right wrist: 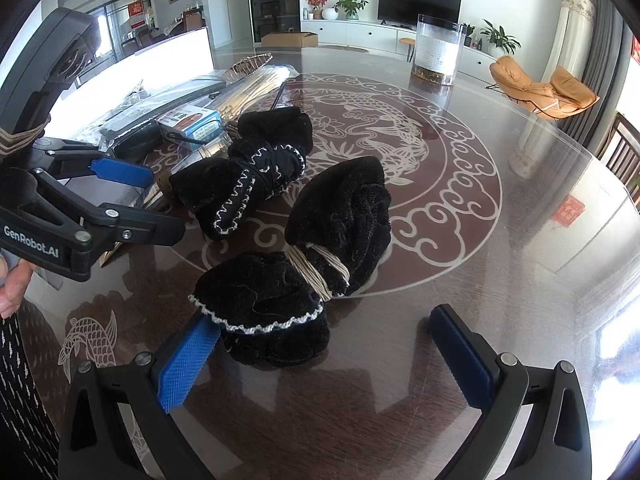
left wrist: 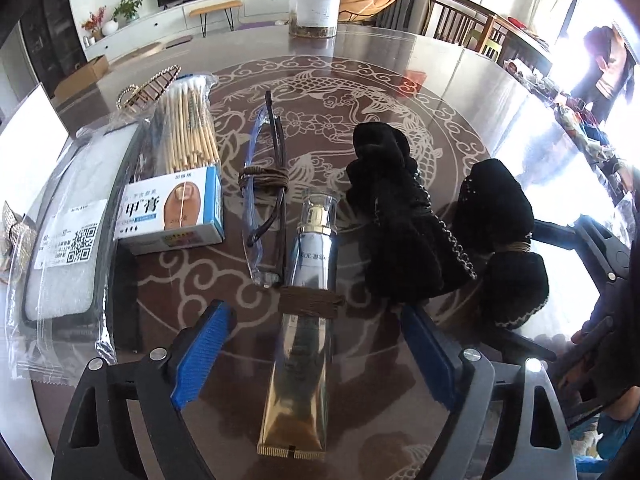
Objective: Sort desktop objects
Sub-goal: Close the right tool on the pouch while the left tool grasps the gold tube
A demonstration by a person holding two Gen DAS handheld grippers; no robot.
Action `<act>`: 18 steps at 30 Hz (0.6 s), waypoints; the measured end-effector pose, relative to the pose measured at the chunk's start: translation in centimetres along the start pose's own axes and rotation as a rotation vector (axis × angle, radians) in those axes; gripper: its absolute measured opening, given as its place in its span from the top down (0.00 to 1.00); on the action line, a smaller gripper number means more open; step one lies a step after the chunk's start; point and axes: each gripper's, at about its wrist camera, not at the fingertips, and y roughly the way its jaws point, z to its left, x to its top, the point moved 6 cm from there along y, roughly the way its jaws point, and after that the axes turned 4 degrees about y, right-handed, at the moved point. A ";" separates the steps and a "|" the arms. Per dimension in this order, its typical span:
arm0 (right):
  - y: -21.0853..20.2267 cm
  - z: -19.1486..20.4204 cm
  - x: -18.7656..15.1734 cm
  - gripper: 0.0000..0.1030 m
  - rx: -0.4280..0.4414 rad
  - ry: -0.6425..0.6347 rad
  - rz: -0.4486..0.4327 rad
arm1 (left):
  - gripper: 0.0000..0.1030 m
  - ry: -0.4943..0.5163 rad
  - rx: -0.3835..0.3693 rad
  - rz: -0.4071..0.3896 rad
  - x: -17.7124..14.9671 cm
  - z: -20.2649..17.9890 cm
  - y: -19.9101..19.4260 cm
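A gold and silver cosmetic tube [left wrist: 308,280] wrapped with brown cord lies on the round table, pointing away from me. My left gripper [left wrist: 316,356] stands open astride its lower half, with both blue pads [left wrist: 200,354] clear of it. The same gripper [right wrist: 162,205] shows at the left of the right wrist view. A black velvet bundle tied with pale string [right wrist: 296,280] lies in front of my right gripper [right wrist: 324,360], which is open; the bundle's frilled end reaches between the jaws near the left pad. A second black velvet bundle [right wrist: 248,168] lies behind it.
Left of the tube lie folded glasses [left wrist: 264,184] tied with cord, an ointment box [left wrist: 172,216], a pack of cotton swabs [left wrist: 188,128], a bagged item [left wrist: 68,240] and a beaded hair clip [left wrist: 148,86]. A clear jar [left wrist: 316,6] stands at the far edge.
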 end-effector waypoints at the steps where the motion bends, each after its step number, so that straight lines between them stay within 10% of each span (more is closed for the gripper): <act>1: 0.0 0.0 0.0 0.00 0.000 0.000 0.000 | 0.16 0.011 0.024 0.004 0.3 -0.2 0.3; 5: 0.0 0.0 0.0 0.00 0.000 0.000 0.000 | 0.15 0.006 0.047 0.026 0.4 -0.1 0.5; 9: 0.0 0.0 0.0 0.00 0.000 0.000 0.000 | 0.71 0.002 0.037 0.011 0.3 0.3 -0.6; 18: 0.0 0.0 0.0 0.00 -0.004 0.006 0.000 | 0.71 -0.243 -0.007 0.123 -4.3 3.2 -2.7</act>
